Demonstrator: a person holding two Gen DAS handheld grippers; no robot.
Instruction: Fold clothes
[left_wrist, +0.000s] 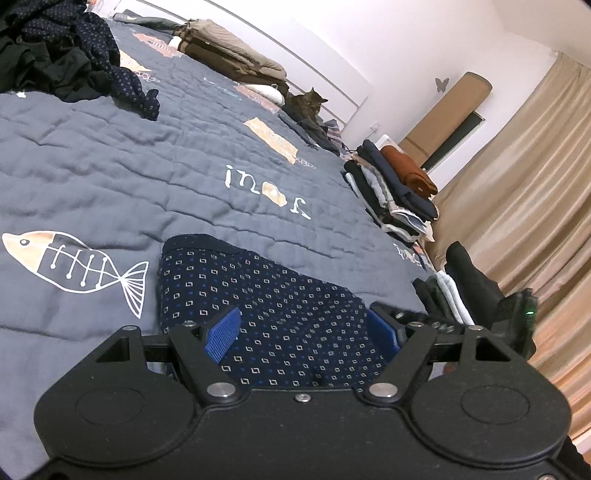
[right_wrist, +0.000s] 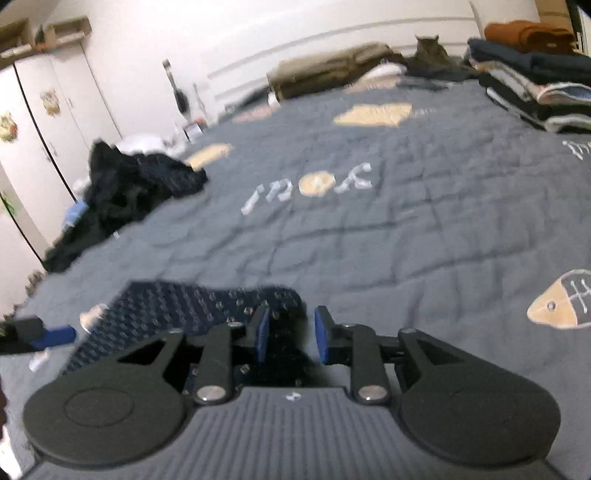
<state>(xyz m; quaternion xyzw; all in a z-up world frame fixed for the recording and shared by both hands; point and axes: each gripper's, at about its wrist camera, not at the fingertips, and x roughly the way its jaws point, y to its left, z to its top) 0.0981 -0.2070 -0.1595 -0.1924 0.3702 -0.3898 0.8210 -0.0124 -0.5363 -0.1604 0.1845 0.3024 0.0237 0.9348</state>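
Now the dotted blue cloth (left_wrist: 273, 295) lies folded on the grey bedspread (left_wrist: 110, 166), low in the frame. Left gripper (left_wrist: 303, 328) gapes wide above it, empty. Right gripper (right_wrist: 290, 332) is a little apart, gripping nothing.

A grey quilt (left_wrist: 110, 155) printed with fish and letters covers the bed. A cat (left_wrist: 308, 101) sits near its far edge by the white wall (left_wrist: 388, 48). Beige curtains (left_wrist: 517, 184) hang beyond one side; white wardrobes (right_wrist: 48, 122) stand beyond the other

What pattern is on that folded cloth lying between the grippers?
Navy garment with small square dots; clearest in left wrist view.
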